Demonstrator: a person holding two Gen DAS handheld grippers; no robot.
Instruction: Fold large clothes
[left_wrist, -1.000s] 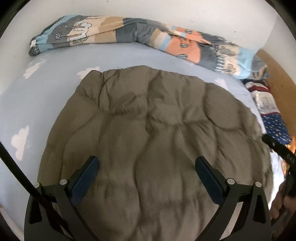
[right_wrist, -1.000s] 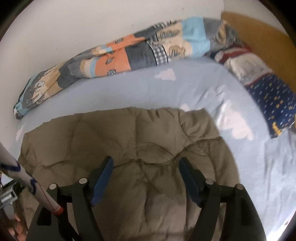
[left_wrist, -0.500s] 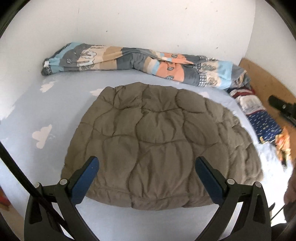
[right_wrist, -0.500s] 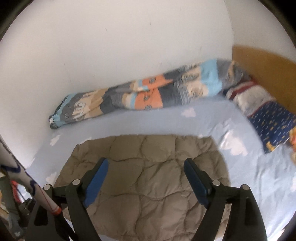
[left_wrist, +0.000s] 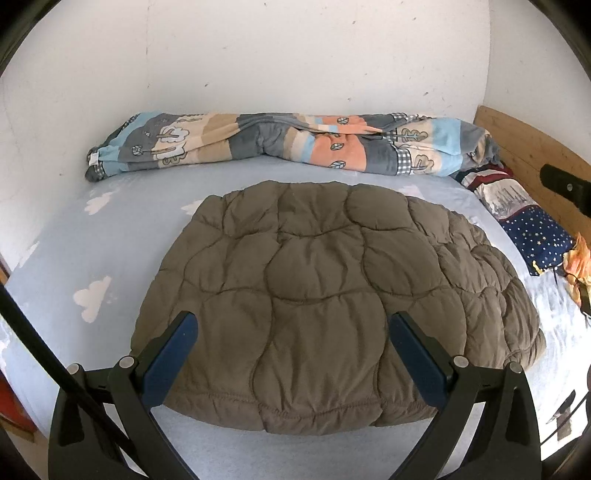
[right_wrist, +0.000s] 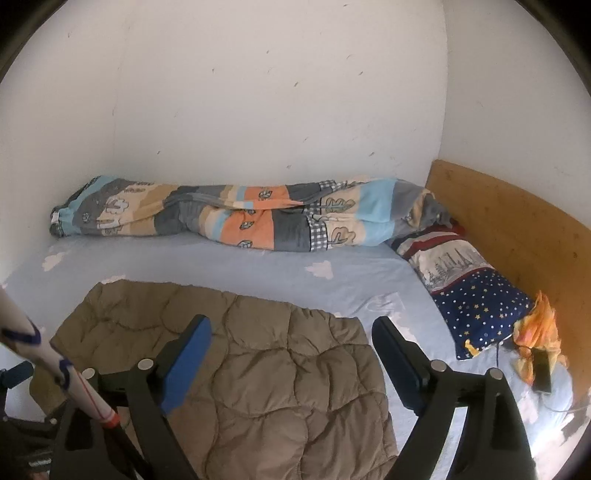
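Note:
A brown quilted puffer jacket lies folded into a compact pad on the light blue bed sheet. It also shows in the right wrist view, low and left of centre. My left gripper is open and empty, held above the jacket's near edge. My right gripper is open and empty, above the jacket's right part. Neither gripper touches the jacket.
A rolled patterned blanket lies along the white wall. A star-print pillow and an orange cloth with a dark phone lie at the wooden headboard. A white pole crosses the lower left.
Both grippers have pulled back and up from the jacket. The jacket now lies whole in view and the wall fills more of each frame. The jacket has not moved.

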